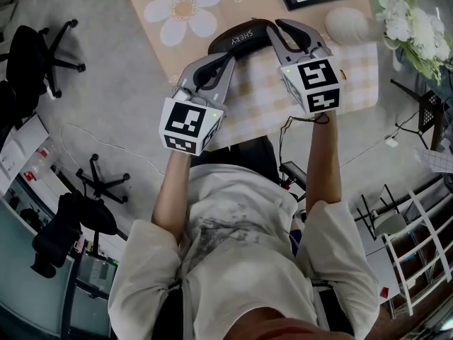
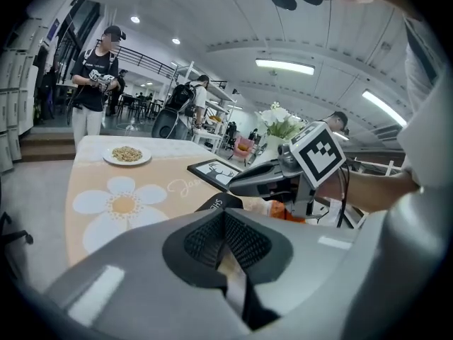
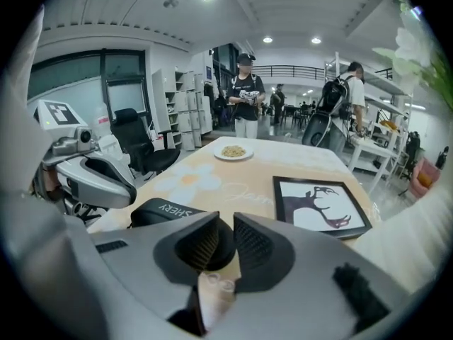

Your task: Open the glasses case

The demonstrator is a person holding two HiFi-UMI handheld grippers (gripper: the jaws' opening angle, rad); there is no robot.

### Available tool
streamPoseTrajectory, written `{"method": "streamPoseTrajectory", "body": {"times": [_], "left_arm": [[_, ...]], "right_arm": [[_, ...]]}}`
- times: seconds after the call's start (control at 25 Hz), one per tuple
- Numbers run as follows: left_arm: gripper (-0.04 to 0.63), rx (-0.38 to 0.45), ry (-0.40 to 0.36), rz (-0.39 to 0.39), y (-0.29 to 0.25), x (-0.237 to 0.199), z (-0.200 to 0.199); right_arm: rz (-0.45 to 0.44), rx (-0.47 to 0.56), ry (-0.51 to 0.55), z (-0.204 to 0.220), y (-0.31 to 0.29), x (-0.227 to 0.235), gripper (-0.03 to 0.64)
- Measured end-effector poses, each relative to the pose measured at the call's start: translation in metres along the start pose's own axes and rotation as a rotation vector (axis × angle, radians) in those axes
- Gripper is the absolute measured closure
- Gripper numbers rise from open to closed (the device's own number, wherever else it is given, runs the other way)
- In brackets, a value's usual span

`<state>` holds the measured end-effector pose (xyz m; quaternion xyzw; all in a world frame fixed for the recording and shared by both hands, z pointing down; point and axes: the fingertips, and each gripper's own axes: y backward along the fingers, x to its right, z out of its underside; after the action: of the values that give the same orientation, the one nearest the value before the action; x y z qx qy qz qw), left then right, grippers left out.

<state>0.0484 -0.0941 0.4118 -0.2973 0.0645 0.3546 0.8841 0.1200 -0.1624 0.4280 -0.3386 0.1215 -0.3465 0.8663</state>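
Left gripper [image 2: 225, 218] has its jaws pressed together with nothing between them, and its tip sits just at the left end of the glasses case [image 1: 244, 37]; whether it touches cannot be told. Right gripper [image 3: 221, 241] has its jaws a narrow slit apart, holding nothing, with its tips at the case's right end

The case is black, long and slightly curved, with white letters reading SHERY on its top, and it looks closed. It lies on the table between the two grippers, at the edge where a beige mat with a white flower [image 1: 180, 9] meets a pale checked cloth [image 1: 361, 69]. From the right gripper view the case shows just past the left jaw, partly hidden by it

Beyond the case a black-framed picture of a deer [image 3: 318, 207] lies flat on the mat, and farther back stands a white plate of food [image 3: 233, 151]. A pale round thing [image 1: 347, 25] rests near the right gripper, and a bunch of white flowers [image 1: 417, 23] stands at the table's right edge. Black office chairs [image 1: 35, 55] stand on the floor to the left, well apart from the table. People stand in the room behind
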Motion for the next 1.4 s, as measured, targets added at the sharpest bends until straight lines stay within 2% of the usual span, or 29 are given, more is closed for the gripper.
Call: {"method": "streamPoseTrajectory", "body": {"times": [0.24, 0.48, 1.4], "left_arm": [[0.589, -0.024, 0.005, 0.025, -0.006, 0.007, 0.011], [0.589, -0.067, 0.0, 0.028, -0.009, 0.008, 0.026], [0.589, -0.085, -0.007, -0.075, 0.012, -0.025, 0.033]], "right_arm": [[-0.019, 0.001, -0.061, 0.007, -0.006, 0.006, 0.557], [-0.044, -0.007, -0.109, 0.013, -0.004, 0.001, 0.598], [-0.089, -0.077, -0.144, 0.04, 0.02, -0.047, 0.6]]}}
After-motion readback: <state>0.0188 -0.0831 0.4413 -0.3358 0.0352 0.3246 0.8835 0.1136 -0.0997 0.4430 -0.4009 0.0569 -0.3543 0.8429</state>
